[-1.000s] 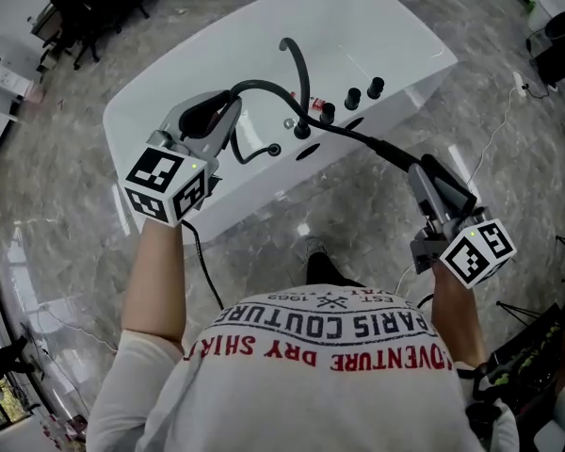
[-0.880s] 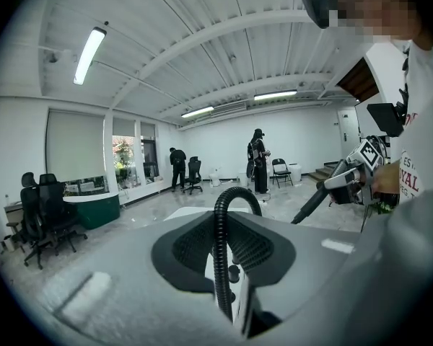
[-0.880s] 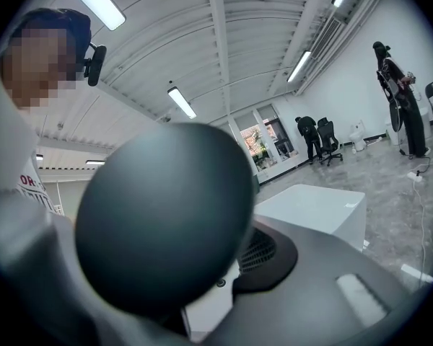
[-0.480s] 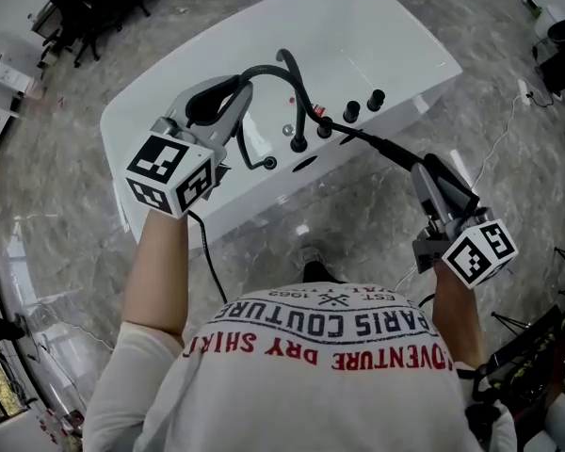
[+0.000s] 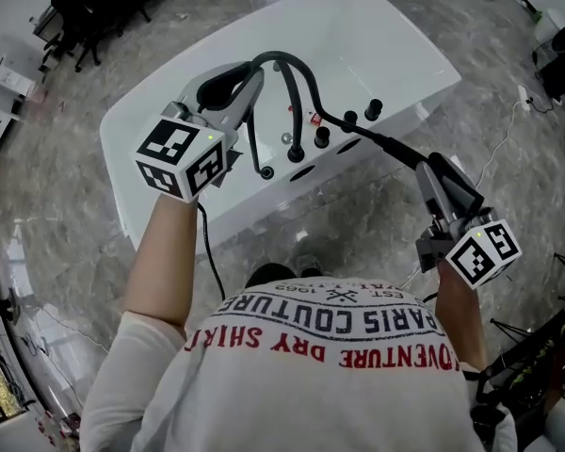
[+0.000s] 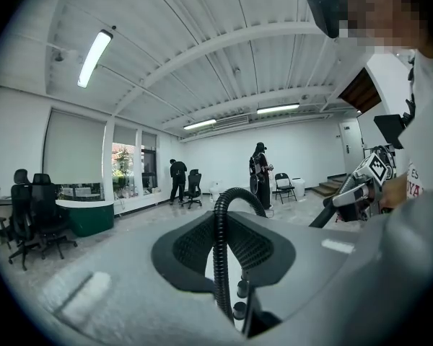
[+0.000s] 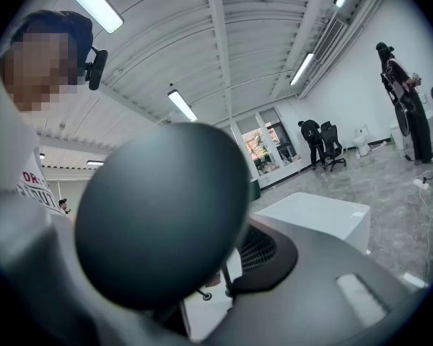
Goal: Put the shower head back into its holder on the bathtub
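A white bathtub (image 5: 188, 92) lies across the top of the head view. My left gripper (image 5: 254, 75) hangs over it, shut on the black ribbed hose (image 5: 287, 83). The hose arches up past the jaws and drops to the fittings on the near rim. In the left gripper view the hose (image 6: 219, 254) runs upright between the pads of the left gripper (image 6: 227, 247). My right gripper (image 5: 430, 169) is off the tub's near right side, shut on the dark shower head (image 7: 162, 215). Its slim handle (image 5: 381, 146) points toward the rim. Which fitting is the holder I cannot tell.
Three black knobs (image 5: 350, 119) stand in a row on the tub's near rim, with a small chrome fitting (image 5: 286, 138) beside them. Grey marble floor (image 5: 377, 215) surrounds the tub. Office chairs (image 5: 85, 8) stand far left, a cable (image 5: 494, 144) trails on the right. People stand far off (image 6: 262, 171).
My left gripper has moved up and farther over the tub, lifting the hose into a taller arch. The right gripper with the shower head has shifted a little toward the tub.
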The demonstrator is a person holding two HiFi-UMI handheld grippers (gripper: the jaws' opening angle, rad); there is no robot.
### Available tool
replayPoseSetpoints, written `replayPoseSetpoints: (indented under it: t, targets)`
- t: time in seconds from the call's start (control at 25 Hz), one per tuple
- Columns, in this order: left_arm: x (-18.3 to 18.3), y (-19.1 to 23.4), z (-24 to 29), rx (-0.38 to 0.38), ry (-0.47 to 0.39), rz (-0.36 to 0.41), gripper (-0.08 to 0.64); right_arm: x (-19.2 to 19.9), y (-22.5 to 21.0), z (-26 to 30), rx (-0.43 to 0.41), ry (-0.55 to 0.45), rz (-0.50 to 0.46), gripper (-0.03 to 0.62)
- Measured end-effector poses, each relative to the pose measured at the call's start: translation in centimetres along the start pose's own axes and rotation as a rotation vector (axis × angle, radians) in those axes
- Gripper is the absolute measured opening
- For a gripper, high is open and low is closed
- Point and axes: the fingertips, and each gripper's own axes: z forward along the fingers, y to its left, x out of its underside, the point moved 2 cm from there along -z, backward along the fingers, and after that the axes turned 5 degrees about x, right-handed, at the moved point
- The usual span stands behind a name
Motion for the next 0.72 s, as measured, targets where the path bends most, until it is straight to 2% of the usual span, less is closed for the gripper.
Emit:
replayPoseSetpoints:
  t: [0.44, 0.72]
  targets:
    - [0.2, -0.3, 3.3, 0.039, -0.043, -0.030, 0.055, 0.7, -1.9, -0.3, 0.038, -0.007, 0.031, 0.137]
    - [-0.5, -0.7, 4.7, 0.062, -0.058, 0.005, 0.055, 0.9, -1.9, -0.5, 0.052, -0.014, 0.027, 0.137]
